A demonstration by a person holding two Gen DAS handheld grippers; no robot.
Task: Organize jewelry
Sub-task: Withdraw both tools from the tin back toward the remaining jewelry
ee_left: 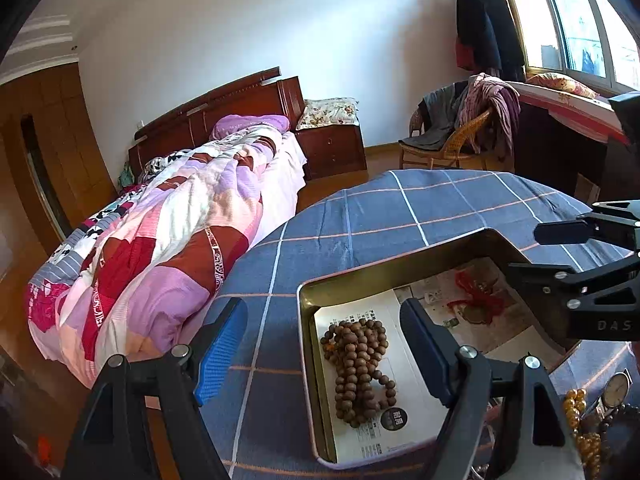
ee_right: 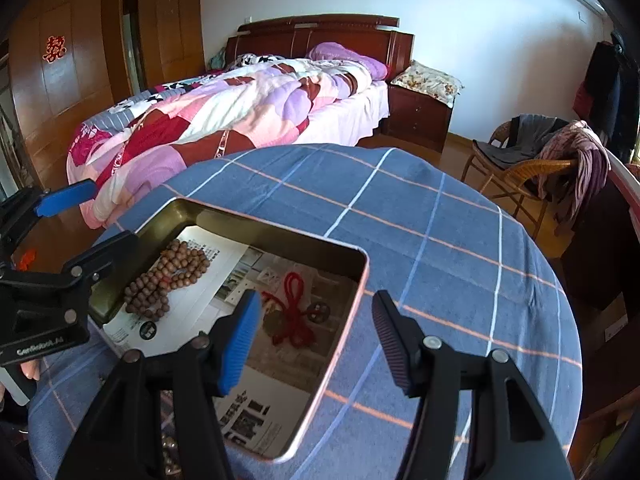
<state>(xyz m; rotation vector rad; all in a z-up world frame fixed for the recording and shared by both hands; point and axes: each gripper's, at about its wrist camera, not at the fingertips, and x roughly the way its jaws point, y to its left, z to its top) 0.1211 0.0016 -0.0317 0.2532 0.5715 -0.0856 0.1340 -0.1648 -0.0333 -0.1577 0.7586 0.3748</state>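
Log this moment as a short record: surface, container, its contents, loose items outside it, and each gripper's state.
surface: table under a blue checked cloth
container: open metal tin, lined with printed paper
contents: brown bead string at one end; red cord knot at the other
outside tin: watch and amber beads on the cloth
left gripper: jaws open, empty, over the tin's edge
right gripper: jaws open, empty, over the tin's edge

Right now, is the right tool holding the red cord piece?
No. In the right wrist view the right tool is open and empty, and the red cord piece lies on the paper inside the metal tray.
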